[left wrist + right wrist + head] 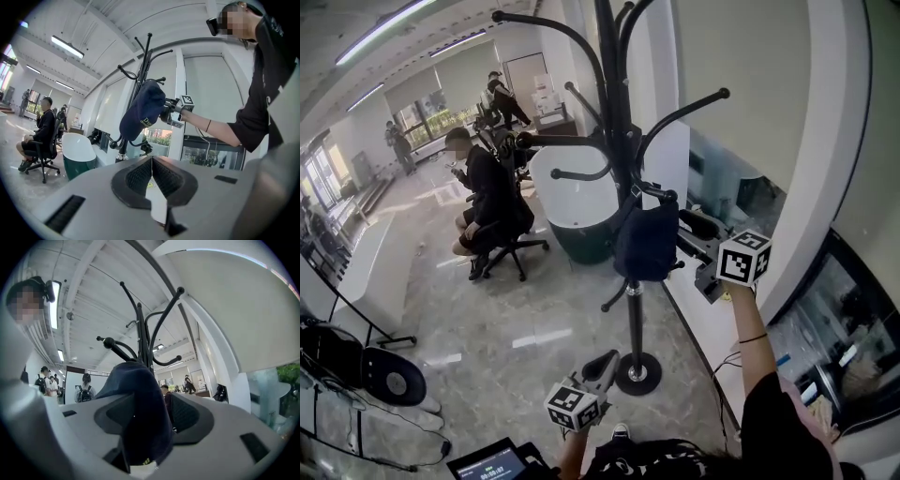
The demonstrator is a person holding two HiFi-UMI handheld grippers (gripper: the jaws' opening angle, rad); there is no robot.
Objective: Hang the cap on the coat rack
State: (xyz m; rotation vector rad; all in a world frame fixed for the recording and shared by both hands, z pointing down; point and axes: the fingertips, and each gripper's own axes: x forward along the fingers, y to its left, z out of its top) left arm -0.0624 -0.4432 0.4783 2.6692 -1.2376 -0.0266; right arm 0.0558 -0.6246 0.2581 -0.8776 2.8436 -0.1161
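The cap [645,242] looks basically hung. It's a dark navy one, draped off one of the lower hooks on the right side of the coat rack [634,309], roughly halfway up the pole and hanging close against it. The right gripper [689,234] is right there, jaws spread wide on either side of the cap. In its own view there's a clear gap between the fabric and one pad, so I'd say it isn't squeezing and the hook is carrying the weight. The left gripper [152,164] is held low on the near side of the rack's foot, jaws pressed together with nothing in them, and not involved. What's left, I reckon, is just backing the right one out without snagging the fabric and checking that the cap sits properly on the hook. The rack's round foot stands on a glossy grey stone-look floor [506,319], beside a white column [820,141] and big windows [741,192]. It's an open office: someone [487,197] sits in a wheeled chair [514,246] past the rack, more people are further back, and there are strip lights [384,28] overhead.
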